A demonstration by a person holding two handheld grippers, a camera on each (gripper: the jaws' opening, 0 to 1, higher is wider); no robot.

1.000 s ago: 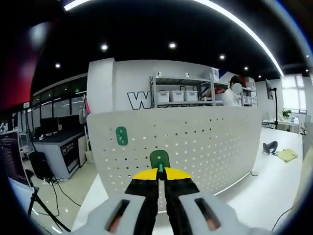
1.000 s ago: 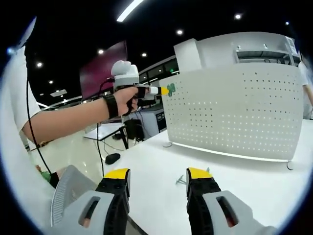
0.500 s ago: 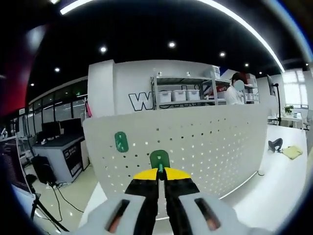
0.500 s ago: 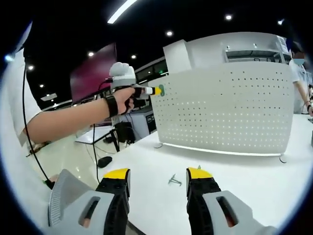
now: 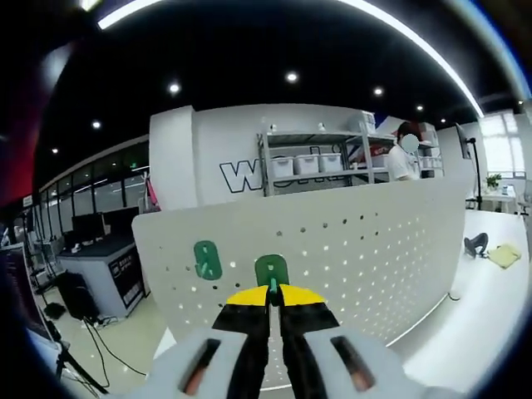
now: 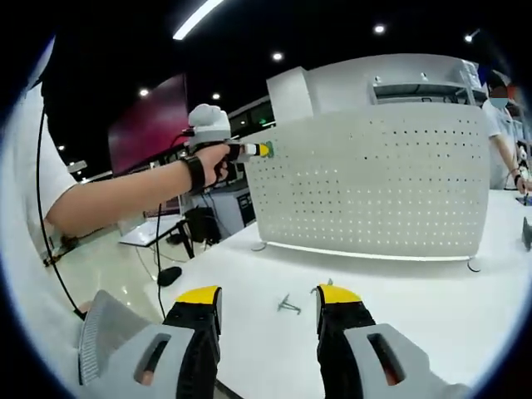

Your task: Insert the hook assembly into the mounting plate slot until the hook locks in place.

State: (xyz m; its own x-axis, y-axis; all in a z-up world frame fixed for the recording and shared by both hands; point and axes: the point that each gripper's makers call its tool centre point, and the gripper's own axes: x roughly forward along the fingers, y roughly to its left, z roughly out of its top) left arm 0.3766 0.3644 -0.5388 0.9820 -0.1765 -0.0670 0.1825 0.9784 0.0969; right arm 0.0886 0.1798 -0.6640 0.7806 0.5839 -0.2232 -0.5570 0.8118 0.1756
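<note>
Fingers (image 5: 249,312) pinch the green hook (image 5: 271,271) at their tips, against the pegboard (image 5: 366,249).

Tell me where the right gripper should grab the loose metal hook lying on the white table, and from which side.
Take the metal hook across its thin wire shank, coming down from above. It lies flat on the white table just ahead of the right gripper, whose jaws stand open with nothing between them, so a side approach would likely only push it along. Its exact bends are too small to tell here.
</note>
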